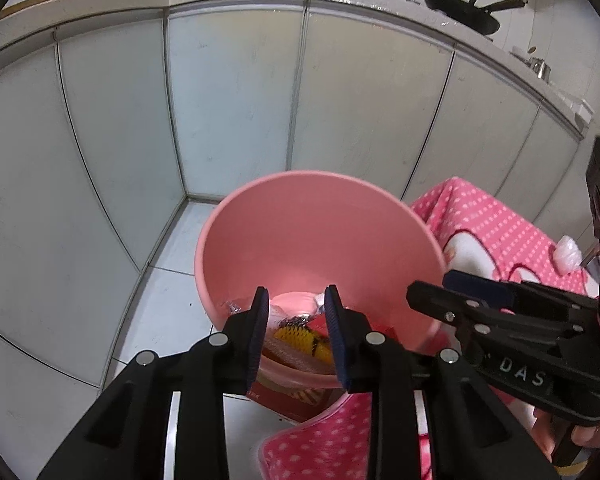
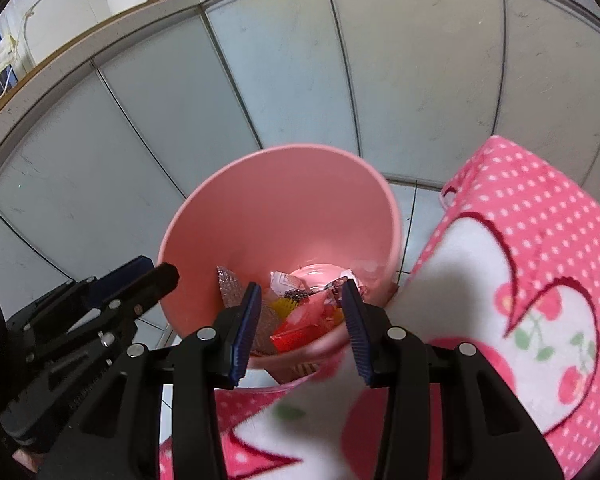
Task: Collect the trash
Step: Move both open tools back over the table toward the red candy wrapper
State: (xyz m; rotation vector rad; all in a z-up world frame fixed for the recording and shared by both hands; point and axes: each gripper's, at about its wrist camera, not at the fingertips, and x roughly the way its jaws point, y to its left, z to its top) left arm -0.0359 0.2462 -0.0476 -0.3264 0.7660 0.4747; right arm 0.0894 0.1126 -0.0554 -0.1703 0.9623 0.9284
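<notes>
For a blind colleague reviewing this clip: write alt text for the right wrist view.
The open right gripper hovers empty above a pink bin holding wrappers and other trash. The left gripper sits beside the bin's left rim, and a pink polka-dot cloth lies to the right, before pale cabinet doors.
</notes>
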